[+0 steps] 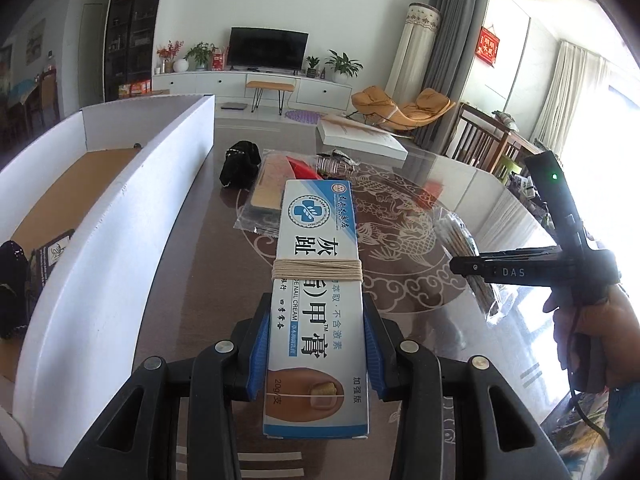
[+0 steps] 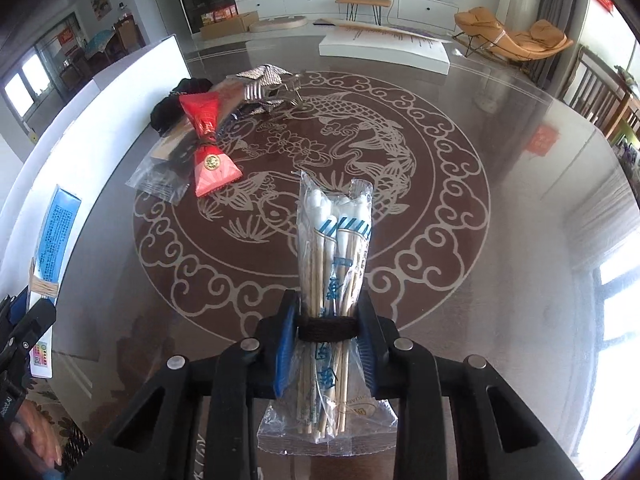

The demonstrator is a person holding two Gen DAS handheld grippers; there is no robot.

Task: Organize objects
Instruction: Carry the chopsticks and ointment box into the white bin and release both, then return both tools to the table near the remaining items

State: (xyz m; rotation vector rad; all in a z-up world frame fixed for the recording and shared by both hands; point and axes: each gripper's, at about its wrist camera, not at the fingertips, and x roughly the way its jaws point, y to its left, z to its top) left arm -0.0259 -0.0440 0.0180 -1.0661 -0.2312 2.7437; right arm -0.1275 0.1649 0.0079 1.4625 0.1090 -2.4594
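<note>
My left gripper [image 1: 316, 344] is shut on a long white and blue nail cream box [image 1: 316, 280] bound with beige string, held above the glass table beside the open white cardboard box [image 1: 120, 216]. My right gripper [image 2: 326, 340] is shut on a clear bag of wooden chopsticks [image 2: 334, 256] tied with dark cord, held over the table's fish pattern. The right gripper also shows in the left wrist view [image 1: 464, 266] at the right. The cream box shows at the left edge of the right wrist view [image 2: 54, 240].
On the table lie a red bow-shaped packet [image 2: 208, 148] on a clear bag [image 2: 168, 168], a black cloth item [image 1: 240, 164], a silver foil packet [image 2: 264, 84] and a flat white box lid [image 2: 384, 50]. Dark items [image 1: 24, 276] lie inside the cardboard box.
</note>
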